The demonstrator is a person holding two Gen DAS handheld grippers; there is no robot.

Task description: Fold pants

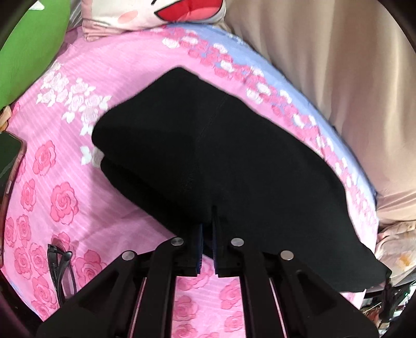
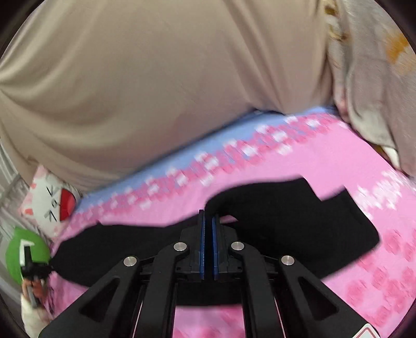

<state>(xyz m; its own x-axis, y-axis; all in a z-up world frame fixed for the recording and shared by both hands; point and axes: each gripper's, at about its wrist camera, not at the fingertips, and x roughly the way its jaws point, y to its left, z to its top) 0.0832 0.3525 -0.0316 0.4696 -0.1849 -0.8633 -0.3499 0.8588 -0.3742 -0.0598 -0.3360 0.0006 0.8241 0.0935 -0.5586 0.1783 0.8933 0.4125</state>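
The black pants [image 1: 208, 145] lie on the pink rose-print bedsheet [image 1: 62, 187], folded over on themselves at the far left end. My left gripper [image 1: 208, 221] is shut on the near edge of the pants, the cloth pinched between its pads. In the right wrist view the pants [image 2: 299, 234] stretch from left to right, with the right end lifted and curled. My right gripper [image 2: 208, 218] is shut on the pants' upper edge there. The left gripper [image 2: 32, 265] shows at the far left, at the pants' other end.
A beige duvet [image 2: 156, 91] bulks along the far side of the bed. A cat-face pillow [image 1: 156, 13] and a green cushion [image 1: 28, 49] sit at the head. Black glasses [image 1: 61, 270] and a phone [image 1: 10, 156] lie on the sheet at the left.
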